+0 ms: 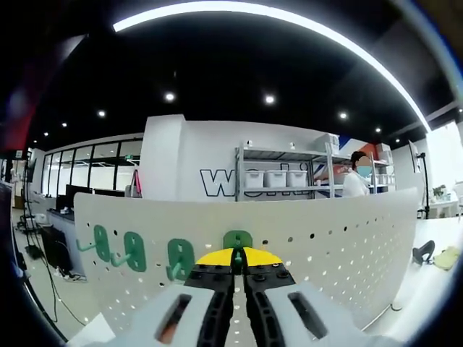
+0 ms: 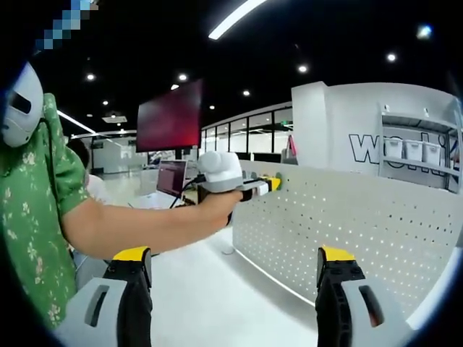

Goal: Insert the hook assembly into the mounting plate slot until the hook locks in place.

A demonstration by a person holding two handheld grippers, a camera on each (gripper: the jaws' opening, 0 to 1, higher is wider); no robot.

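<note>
Plainly, the left claw [image 1: 238, 262] had its yellow-tipped jaws drawn together on the green hook assembly [image 1: 237, 239], which stood against the white perforated mounting plate [image 1: 325, 231] near its upper edge. In the left gripper view only the hook's rounded green backplate showed above the jaw tips; whether its tabs had entered the slots could not be told. Three more green hooks [image 1: 134, 251] sat on the plate to one side, their prongs jutting out from the board toward the camera.

Judging by its look, the hook was moulded plastic: light, stiff, smooth enough to slip, so a hold across the flat backplate seemed soundest. Its long axis ran up and down the plate, with the prong probably pointing away from the board, though the jaws hid it.

In the right gripper view the right claw [image 2: 235, 271] stood wide apart and empty, well clear of the plate [image 2: 347, 217], while the left claw [image 2: 262, 186] met the board's upper edge. The plate rested upright on the white bench [image 2: 217, 296].
</note>
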